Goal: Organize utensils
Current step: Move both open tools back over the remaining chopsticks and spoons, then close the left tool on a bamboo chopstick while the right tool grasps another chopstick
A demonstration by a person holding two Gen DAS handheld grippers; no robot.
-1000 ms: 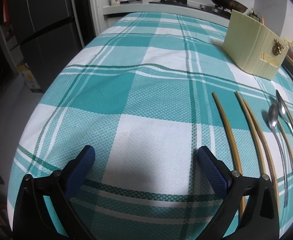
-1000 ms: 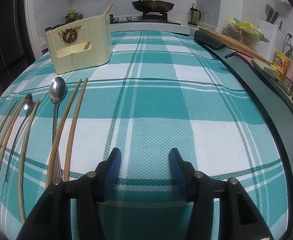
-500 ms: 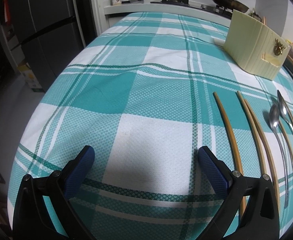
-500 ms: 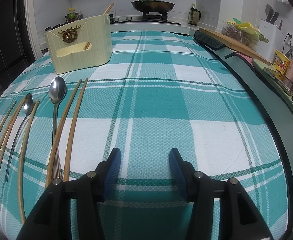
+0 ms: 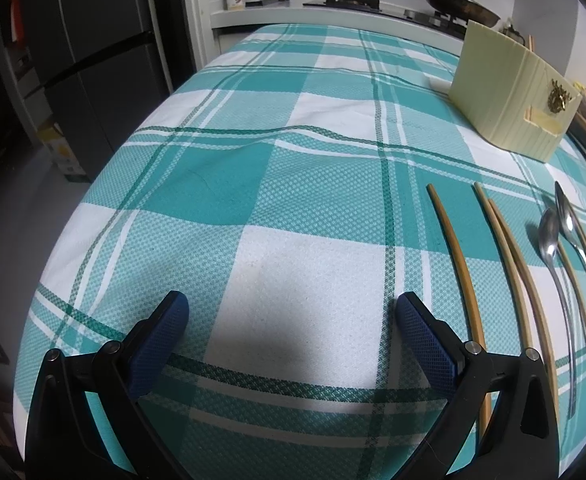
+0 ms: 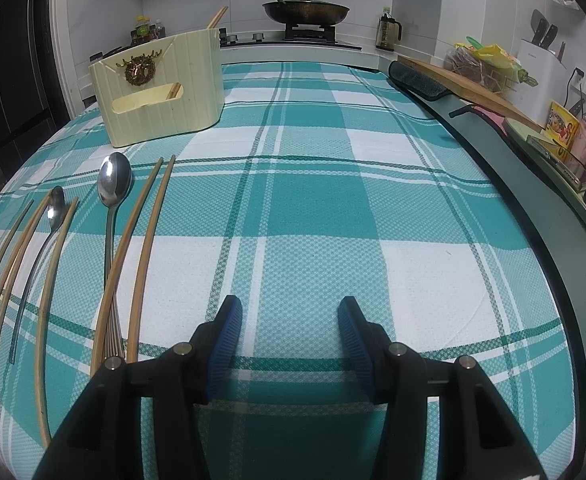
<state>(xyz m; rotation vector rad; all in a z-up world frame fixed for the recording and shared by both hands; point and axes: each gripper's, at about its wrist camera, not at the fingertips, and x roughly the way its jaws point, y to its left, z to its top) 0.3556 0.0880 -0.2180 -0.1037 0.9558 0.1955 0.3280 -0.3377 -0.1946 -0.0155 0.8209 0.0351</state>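
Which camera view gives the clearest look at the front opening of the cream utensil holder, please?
The right wrist view: the cream utensil holder faces that camera, showing its front slot, deer ornament and chopsticks standing inside. The left wrist view shows the holder obliquely from its side, with the slot foreshortened at the frame's edge.

Teal-and-white checked tablecloth point(image 6: 313, 208) with thin dark-green lines over the bench. Pale cream ribbed utensil holder point(image 6: 161, 92) with a gold-brown antlered emblem point(image 6: 137, 70). Tan bamboo chopsticks point(image 6: 149, 240) and 2 shiny silver spoons point(image 6: 113, 188). Black-framed left claw point(image 5: 289, 316) and right claw point(image 6: 289, 316), both with dark blue textured pads. Dark bronze pan point(image 6: 305, 10) on a black stove. Dark grey fridge point(image 5: 93, 60). White knife block point(image 6: 541, 60).
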